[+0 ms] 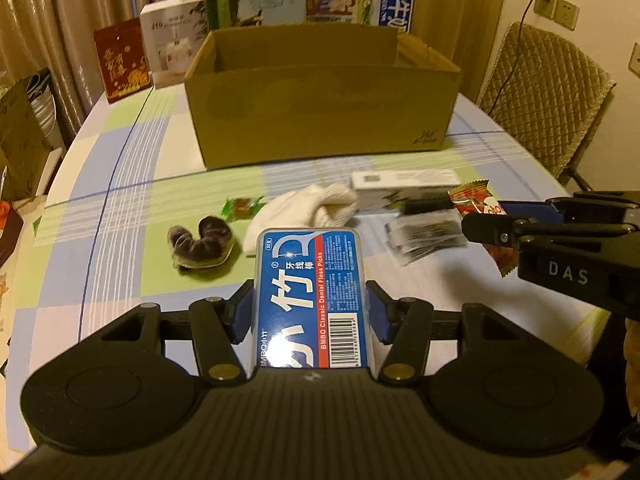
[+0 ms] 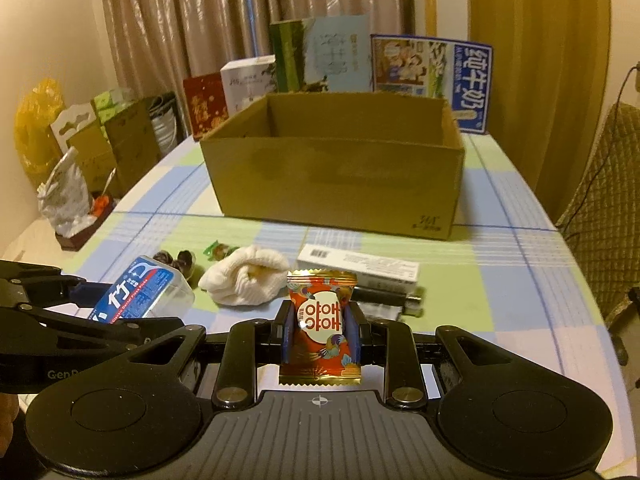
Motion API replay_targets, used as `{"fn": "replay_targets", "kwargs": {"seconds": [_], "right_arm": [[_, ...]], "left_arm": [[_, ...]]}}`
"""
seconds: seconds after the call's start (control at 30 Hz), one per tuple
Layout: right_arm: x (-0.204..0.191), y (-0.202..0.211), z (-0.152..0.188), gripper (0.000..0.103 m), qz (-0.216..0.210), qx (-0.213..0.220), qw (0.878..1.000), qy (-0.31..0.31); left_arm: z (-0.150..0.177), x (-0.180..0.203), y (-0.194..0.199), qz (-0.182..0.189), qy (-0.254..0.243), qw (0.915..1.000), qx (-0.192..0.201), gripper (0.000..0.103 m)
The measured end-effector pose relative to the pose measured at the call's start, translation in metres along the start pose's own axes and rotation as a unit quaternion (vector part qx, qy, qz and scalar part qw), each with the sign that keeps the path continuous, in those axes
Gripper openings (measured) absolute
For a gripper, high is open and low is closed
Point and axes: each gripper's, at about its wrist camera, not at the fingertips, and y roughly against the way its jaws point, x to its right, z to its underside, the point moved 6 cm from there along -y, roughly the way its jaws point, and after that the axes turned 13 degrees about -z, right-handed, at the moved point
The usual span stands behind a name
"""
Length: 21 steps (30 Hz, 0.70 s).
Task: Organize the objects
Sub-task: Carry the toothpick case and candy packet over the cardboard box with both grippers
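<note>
**Cardboard box dead ahead, both grippers loaded**

Blue-labelled and clear-cased, the dental floss pick box (image 1: 310,300) sits clamped in the left gripper (image 1: 310,312), long axis pointing forward at the open cardboard box (image 1: 320,120). Moving right across the checked tablecloth (image 1: 120,168): dark scrunchie (image 1: 202,246), green candy (image 1: 242,206), white sock (image 1: 312,204), a white carton (image 1: 406,188) — all lying short of the box. Far right, the right gripper (image 2: 320,330) pinches a red candy packet (image 2: 320,328) upright. The cardboard box lies straight beyond both, and neither looks clearly nearer.
</note>
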Motion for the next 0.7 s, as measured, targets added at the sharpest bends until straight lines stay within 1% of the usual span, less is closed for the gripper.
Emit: {"fn": "replay_targets", "kwargs": {"seconds": [0.37, 0.7], "right_arm": [[0.006, 0.031, -0.009, 0.024, 0.001, 0.017, 1.000, -0.005], [0.011, 0.035, -0.014, 0.024, 0.004, 0.020, 1.000, -0.008]], "left_arm": [[-0.020, 0.019, 0.034, 0.005, 0.003, 0.9997, 0.025, 0.052], [-0.032, 0.026, 0.039, 0.006, 0.007, 0.9994, 0.034, 0.052]]}}
